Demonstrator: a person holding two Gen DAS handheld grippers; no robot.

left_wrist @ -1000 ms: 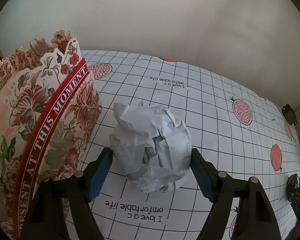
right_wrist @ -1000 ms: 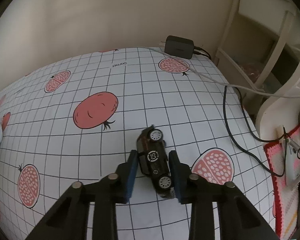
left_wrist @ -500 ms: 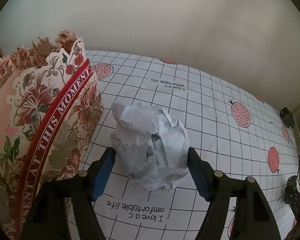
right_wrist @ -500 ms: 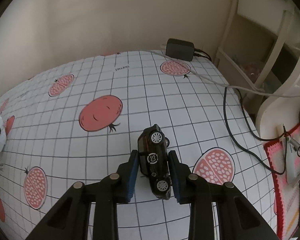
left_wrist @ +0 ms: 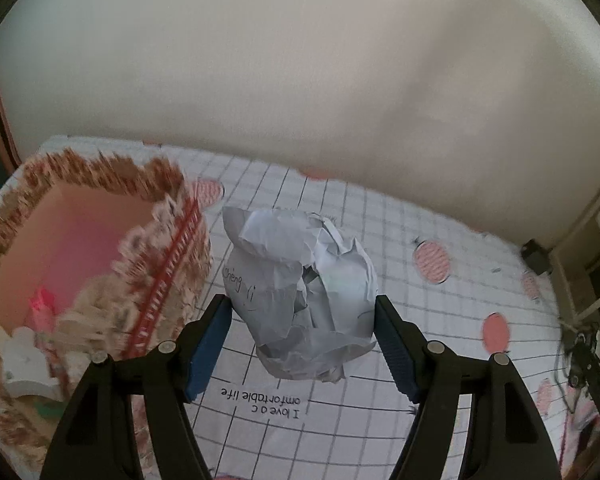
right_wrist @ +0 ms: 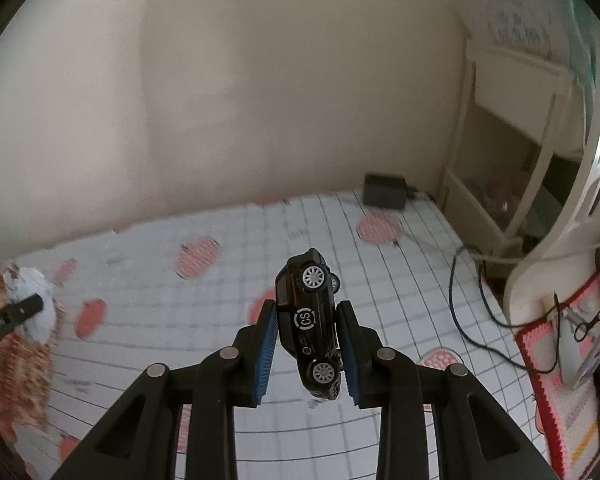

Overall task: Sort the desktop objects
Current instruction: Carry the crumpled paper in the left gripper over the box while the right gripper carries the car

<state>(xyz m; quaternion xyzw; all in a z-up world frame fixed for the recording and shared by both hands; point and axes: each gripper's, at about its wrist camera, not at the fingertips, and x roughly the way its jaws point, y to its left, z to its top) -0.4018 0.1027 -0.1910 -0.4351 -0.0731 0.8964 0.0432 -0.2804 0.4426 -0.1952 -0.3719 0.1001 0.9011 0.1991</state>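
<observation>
The left claw (left_wrist: 303,344) is clamped on a crumpled ball of white paper (left_wrist: 300,296) with some handwriting on it, the blue pads (left_wrist: 208,346) pressing its two sides. The ball is held above the counter (left_wrist: 440,360), which is covered by a white grid-patterned cloth with pink fruit prints. Just to the left of the ball stands an open floral-patterned cardboard box with a red band and a pink inside (left_wrist: 80,280); a white flat piece and something red lie in its bottom, too blurred to name.

The right claw (right_wrist: 307,354) grips a small black toy car with white wheels and a "CS" badge (right_wrist: 310,324). The car is pinched by its roof and underside, turned on its side with the nose pointing away, and it hangs clear of the counter. Behind it, at the far edge by the wall, sits a black power adapter (right_wrist: 385,191), and a black cable (right_wrist: 472,320) trails across the right side of the cloth.
</observation>
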